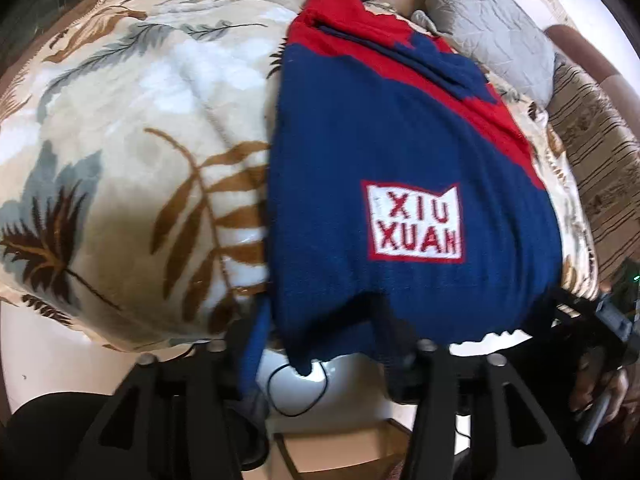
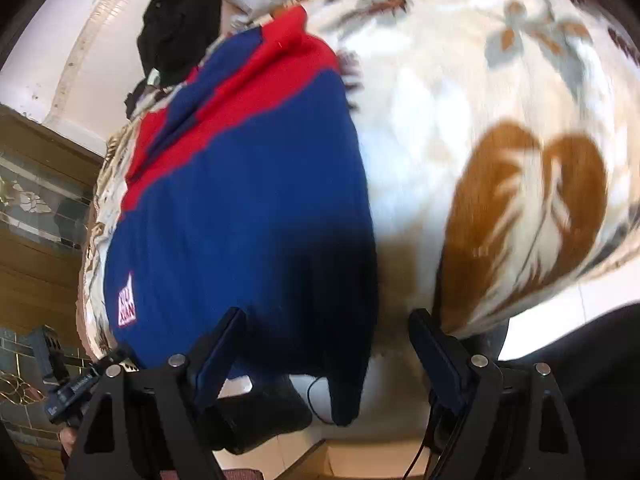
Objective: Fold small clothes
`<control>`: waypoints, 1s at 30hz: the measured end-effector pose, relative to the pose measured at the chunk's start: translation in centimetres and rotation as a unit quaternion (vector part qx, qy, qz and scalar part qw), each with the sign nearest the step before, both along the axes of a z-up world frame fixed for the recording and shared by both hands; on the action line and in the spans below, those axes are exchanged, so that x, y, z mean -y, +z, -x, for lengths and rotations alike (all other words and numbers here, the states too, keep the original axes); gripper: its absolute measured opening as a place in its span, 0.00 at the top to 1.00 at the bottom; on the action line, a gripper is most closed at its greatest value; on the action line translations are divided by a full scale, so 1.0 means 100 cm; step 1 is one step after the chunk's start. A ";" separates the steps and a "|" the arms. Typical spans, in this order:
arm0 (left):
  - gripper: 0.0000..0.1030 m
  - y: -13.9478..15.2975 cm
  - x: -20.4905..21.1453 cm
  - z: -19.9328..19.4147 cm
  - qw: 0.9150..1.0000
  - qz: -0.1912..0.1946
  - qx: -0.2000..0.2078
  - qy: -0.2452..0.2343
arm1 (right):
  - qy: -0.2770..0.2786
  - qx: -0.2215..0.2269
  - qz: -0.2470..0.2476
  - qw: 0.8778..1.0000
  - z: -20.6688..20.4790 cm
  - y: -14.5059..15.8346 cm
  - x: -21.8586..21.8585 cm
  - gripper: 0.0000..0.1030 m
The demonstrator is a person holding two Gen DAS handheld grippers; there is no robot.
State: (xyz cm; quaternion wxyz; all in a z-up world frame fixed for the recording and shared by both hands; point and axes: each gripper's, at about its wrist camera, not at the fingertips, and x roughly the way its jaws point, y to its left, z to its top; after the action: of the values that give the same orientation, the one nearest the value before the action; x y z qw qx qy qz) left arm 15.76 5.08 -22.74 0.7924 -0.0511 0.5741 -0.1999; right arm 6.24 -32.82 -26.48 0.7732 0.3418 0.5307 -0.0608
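Left gripper: jaws straddle the near hem; whether clamped, cannot tell.
Right gripper: jaws apart, hem corner between.
Sweater: on floral blanket, long axis toward 12 o'clock from both grippers.

Both wrist views angled steeply down, close, sharing sweater

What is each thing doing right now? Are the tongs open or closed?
Sweater, lying flat, hem hanging over the edge.
Leaf-print blanket, spread out under it.
Left tongs, open around the hem.
Right tongs, open around a hem corner.
Black garment, bunched up.
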 end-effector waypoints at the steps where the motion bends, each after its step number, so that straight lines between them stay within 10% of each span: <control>1: 0.47 0.001 0.002 0.000 1.000 0.000 0.007 -0.002 | 0.001 -0.002 -0.001 1.000 -0.001 -0.002 -0.002 0.17; 4: 0.60 0.002 0.006 0.000 1.000 -0.003 0.015 -0.002 | 0.009 -0.010 -0.003 1.000 -0.004 -0.006 -0.008 0.34; 5: 0.80 0.003 0.006 0.000 1.000 -0.003 0.018 -0.002 | 0.016 -0.017 0.004 1.000 -0.003 -0.006 -0.009 0.40; 9: 0.91 0.010 0.006 0.001 1.000 0.007 0.022 -0.004 | 0.039 -0.018 -0.006 0.999 -0.001 0.008 -0.016 0.88; 15: 0.90 0.017 0.004 0.007 0.999 0.017 0.032 -0.018 | 0.080 0.008 -0.013 0.997 -0.003 0.028 -0.030 0.88; 22: 0.59 0.000 0.007 0.003 1.000 0.011 -0.004 -0.025 | 0.041 -0.054 -0.063 0.996 -0.009 -0.010 -0.022 0.76; 24: 0.66 0.001 0.008 0.002 0.999 0.022 -0.003 -0.023 | 0.053 -0.022 -0.070 0.996 -0.010 -0.008 -0.021 0.76; 26: 0.94 0.003 -0.001 0.003 0.999 0.028 -0.003 -0.016 | 0.066 0.003 -0.067 0.996 -0.009 0.001 -0.020 0.80; 30: 0.94 0.017 -0.008 0.003 0.998 0.051 0.014 -0.022 | 0.095 0.059 -0.063 0.992 -0.014 0.034 -0.022 0.89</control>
State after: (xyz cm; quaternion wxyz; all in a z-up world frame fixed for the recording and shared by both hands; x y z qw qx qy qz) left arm 15.42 5.89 -21.01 0.7918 -0.0759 0.5532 -0.2475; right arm 7.67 -30.64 -23.10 0.7820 0.3410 0.5173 0.0670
